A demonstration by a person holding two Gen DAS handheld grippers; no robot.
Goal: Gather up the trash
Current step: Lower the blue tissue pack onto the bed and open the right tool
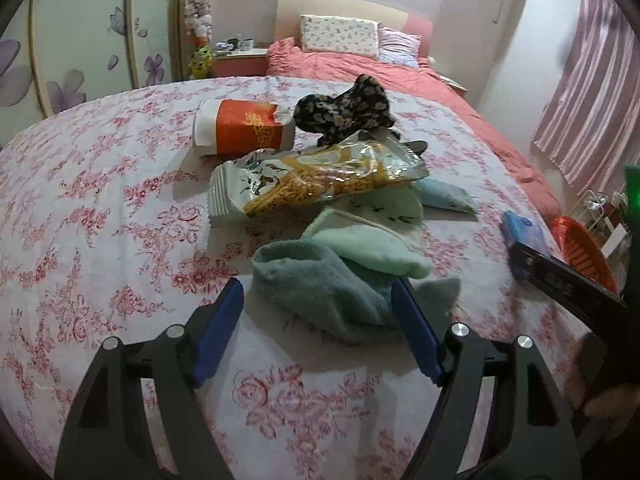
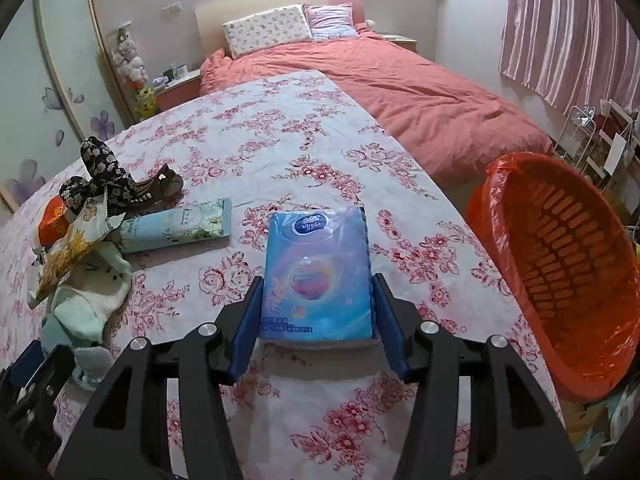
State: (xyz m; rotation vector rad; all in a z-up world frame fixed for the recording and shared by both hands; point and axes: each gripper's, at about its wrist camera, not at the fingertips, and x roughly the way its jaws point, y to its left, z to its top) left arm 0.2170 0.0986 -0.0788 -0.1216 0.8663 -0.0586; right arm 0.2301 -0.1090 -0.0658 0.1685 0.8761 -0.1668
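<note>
The right hand-held gripper (image 2: 316, 312) grasps the Vinda tissue pack (image 2: 318, 268) left of the orange basket (image 2: 560, 264). The left hand-held gripper (image 1: 316, 300), far left of the basket, stands released, straddling a green towel (image 1: 320, 280).

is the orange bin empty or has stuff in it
Empty as far as shows: the orange bin is tipped toward the right wrist camera, and only its slatted wall and orange liner are visible inside. Its lowest part is cut off.

We see the orange bin (image 2: 560, 280) cut off at three o'clock. The nightstand clutter (image 1: 238, 45) at eleven o'clock is too small to tell.
</note>
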